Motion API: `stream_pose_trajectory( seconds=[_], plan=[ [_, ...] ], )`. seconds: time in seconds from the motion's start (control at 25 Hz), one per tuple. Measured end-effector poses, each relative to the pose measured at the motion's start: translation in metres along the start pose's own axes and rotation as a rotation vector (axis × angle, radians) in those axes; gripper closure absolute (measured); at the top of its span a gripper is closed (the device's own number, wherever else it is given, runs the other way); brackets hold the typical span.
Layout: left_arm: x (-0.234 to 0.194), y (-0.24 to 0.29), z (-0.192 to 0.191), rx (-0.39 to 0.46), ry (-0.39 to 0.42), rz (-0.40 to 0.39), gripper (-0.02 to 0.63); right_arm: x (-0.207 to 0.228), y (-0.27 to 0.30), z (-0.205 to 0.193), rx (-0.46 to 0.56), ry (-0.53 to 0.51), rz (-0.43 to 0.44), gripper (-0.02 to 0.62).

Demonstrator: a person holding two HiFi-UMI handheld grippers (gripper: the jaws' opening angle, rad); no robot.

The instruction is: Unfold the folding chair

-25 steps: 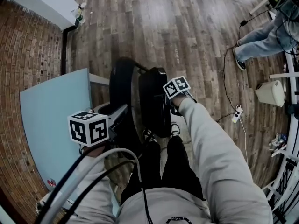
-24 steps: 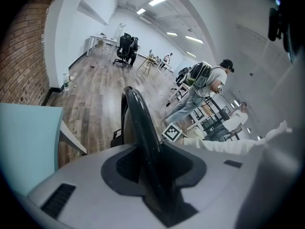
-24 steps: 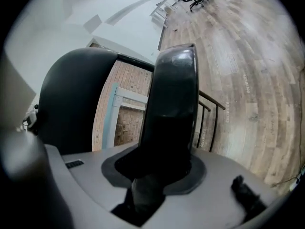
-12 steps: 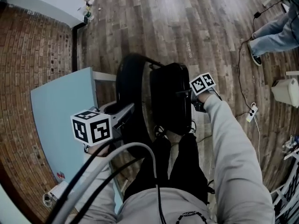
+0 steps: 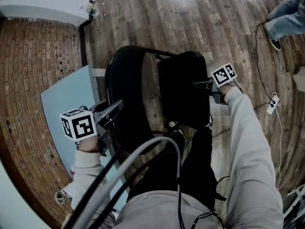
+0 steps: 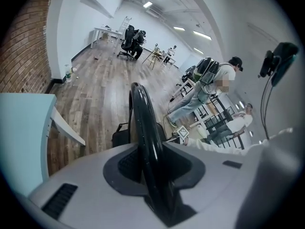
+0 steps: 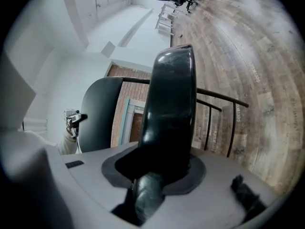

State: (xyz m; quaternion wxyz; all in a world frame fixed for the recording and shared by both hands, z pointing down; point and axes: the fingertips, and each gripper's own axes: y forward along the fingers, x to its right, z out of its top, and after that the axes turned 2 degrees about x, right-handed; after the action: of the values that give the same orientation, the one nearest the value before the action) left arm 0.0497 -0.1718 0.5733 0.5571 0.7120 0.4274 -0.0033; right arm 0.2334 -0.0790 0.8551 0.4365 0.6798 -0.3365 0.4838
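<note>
Bracing the backrest (image 5: 127,80) in your left gripper (image 5: 113,110), jaws just closing tighter on it; swing the seat (image 5: 183,92) clamped in your right gripper (image 5: 202,85) steadily away from the left.

The right gripper (image 7: 159,168) is clamped on the edge of the folding chair's black padded seat (image 7: 171,94), which stands upright before it. The curved backrest (image 7: 97,113) lies to the left. Thin black frame bars (image 7: 224,113) cross the wooden floor (image 7: 257,56) on the right.
</note>
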Motion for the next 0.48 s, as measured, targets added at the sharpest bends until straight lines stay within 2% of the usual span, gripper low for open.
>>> stream_pose_trajectory(
  seconds=[0.16, 0.28, 0.4, 0.48],
  plan=[
    [0.0, 0.016, -0.007, -0.021, -0.005, 0.003, 0.499, 0.027, -0.02, -0.015, 0.025, 0.014, 0.06, 0.472],
    [0.004, 0.018, -0.004, -0.033, -0.011, -0.028, 0.502, 0.042, -0.037, -0.022, 0.027, 0.053, 0.051, 0.472],
    [0.005, 0.019, -0.006, -0.054, -0.015, -0.045, 0.502, 0.031, -0.038, -0.027, 0.064, 0.1, 0.214, 0.472],
    [0.002, 0.017, -0.007, -0.057, -0.023, -0.042, 0.502, 0.035, -0.039, -0.024, 0.07, 0.09, 0.254, 0.472]
  ],
)
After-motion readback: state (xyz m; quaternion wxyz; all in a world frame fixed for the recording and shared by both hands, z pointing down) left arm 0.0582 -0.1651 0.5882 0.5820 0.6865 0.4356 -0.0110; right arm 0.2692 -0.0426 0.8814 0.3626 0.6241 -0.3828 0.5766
